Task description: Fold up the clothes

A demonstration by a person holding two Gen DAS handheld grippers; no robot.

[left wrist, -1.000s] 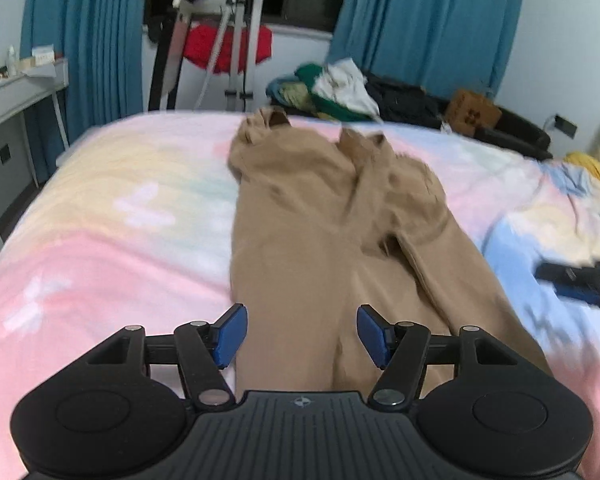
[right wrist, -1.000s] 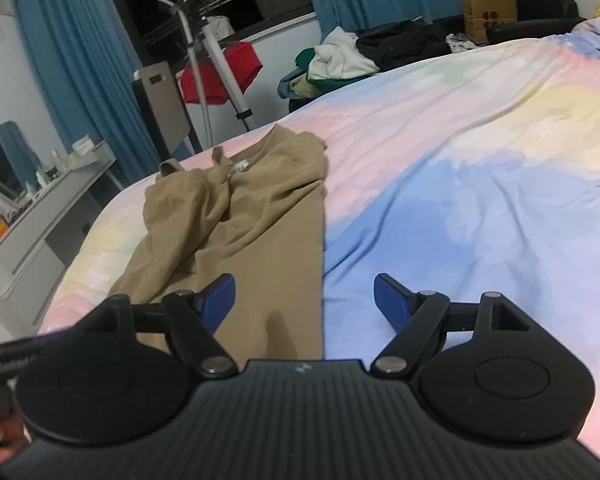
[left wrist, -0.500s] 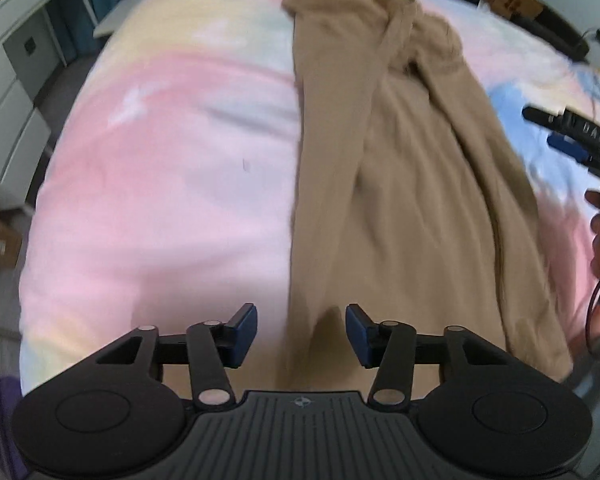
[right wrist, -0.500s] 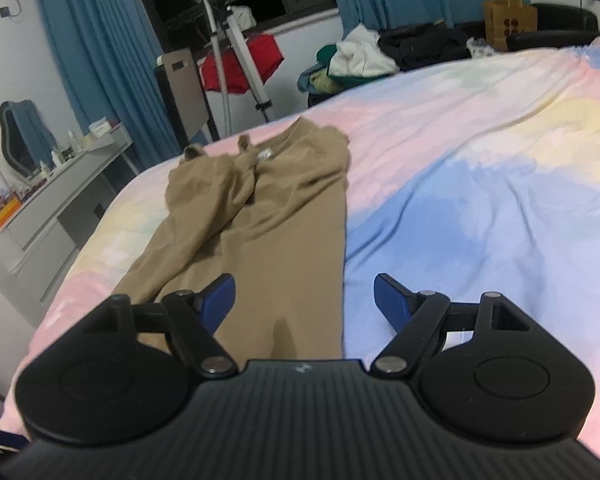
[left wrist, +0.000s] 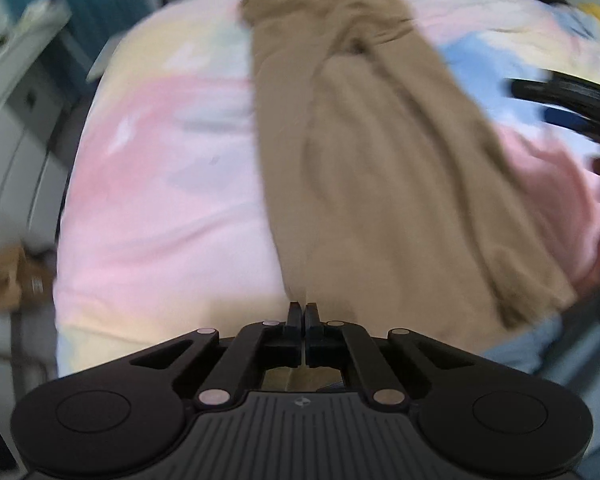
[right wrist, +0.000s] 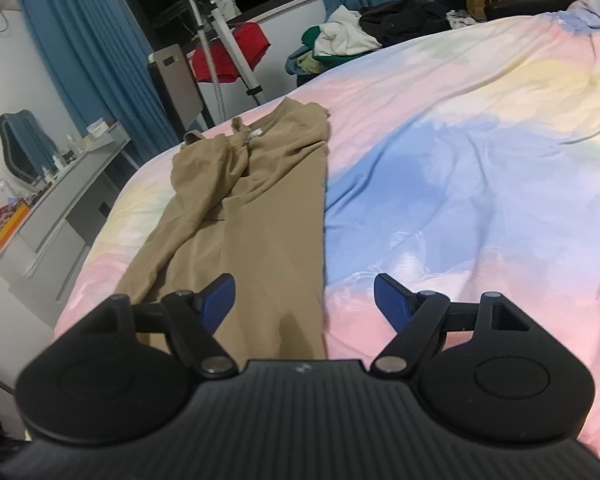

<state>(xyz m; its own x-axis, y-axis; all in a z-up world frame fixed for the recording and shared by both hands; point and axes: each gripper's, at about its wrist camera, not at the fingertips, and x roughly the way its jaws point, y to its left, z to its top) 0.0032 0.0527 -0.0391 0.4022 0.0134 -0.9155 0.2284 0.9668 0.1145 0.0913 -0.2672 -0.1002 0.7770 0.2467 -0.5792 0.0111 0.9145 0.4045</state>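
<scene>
Two grippers: I have one shut and one spread, both at the near end of the garment.
Left gripper [left wrist: 303, 316]: a second ago its jaws stood apart over the near hem; now the pads meet. The view is blurred, so I cannot see cloth between them, though the hem runs right under the tips.
Right gripper [right wrist: 304, 294]: jaws wide as before, nothing between the pads, hovering over the garment's near right edge.
Tan garment [left wrist: 376, 152]: stretched lengthwise on the pastel bedspread [left wrist: 160, 184], far end bunched, near end by my tools.
Camera change: my left view now looks more steeply down on the bed.
Meaning: I judge the left has probably pinched the hem corner; the right must close on its corner before I can carry the end over.
</scene>
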